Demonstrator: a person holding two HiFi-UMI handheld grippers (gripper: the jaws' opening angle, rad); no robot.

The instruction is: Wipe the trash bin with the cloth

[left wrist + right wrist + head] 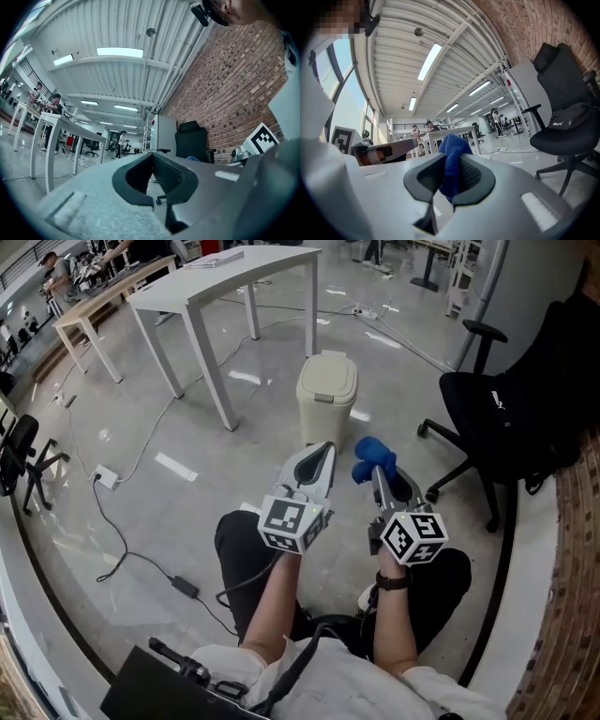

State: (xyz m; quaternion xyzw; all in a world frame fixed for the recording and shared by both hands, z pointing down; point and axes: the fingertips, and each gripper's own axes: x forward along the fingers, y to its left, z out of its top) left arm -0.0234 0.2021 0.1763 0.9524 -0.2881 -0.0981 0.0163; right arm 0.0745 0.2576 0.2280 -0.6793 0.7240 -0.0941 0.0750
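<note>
A beige trash bin (326, 395) with a closed lid stands on the floor ahead of me, beside a white table leg. My right gripper (378, 472) is shut on a blue cloth (374, 457), which bunches out past the fingertips; in the right gripper view the cloth (453, 159) sits pinched between the jaws of the right gripper (449, 177). My left gripper (322, 454) is held up beside it, pointing toward the bin, jaws together with nothing between them. The left gripper (157, 177) faces level across the room, and the bin is hidden from that view.
A white table (225, 282) stands behind the bin. A black office chair (511, 418) is at the right, against a brick wall (572, 596). Cables and a power strip (106, 478) lie on the floor at left. My knees are below the grippers.
</note>
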